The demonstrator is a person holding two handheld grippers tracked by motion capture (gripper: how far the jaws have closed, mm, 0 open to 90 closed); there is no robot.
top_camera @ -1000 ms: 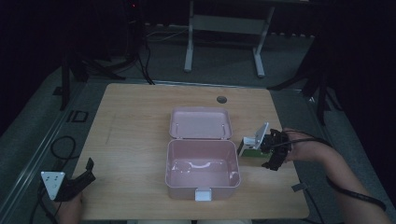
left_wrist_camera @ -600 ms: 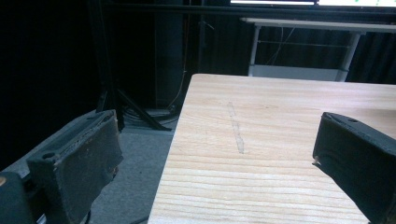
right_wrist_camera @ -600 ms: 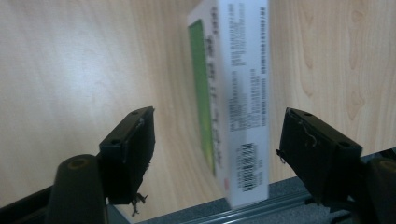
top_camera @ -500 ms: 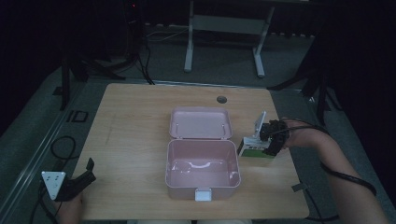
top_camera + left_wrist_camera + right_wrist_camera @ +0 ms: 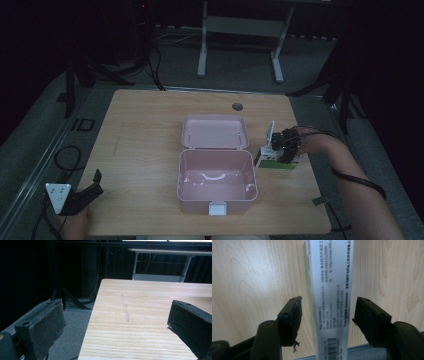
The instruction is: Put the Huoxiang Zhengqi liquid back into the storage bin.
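Straddling a white-and-green carton (image 5: 276,161) at the pink box's (image 5: 216,182) 3 o'clock: right gripper (image 5: 285,148), jaws apart, seemingly untouching. Left gripper (image 5: 75,198), 8 o'clock table (image 5: 150,130) corner, jaws apart, empty.

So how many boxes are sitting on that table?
2. An open pink box sits at the table's middle, its lid laid back. A small green and white carton stands just right of it, between the open right gripper jaws.
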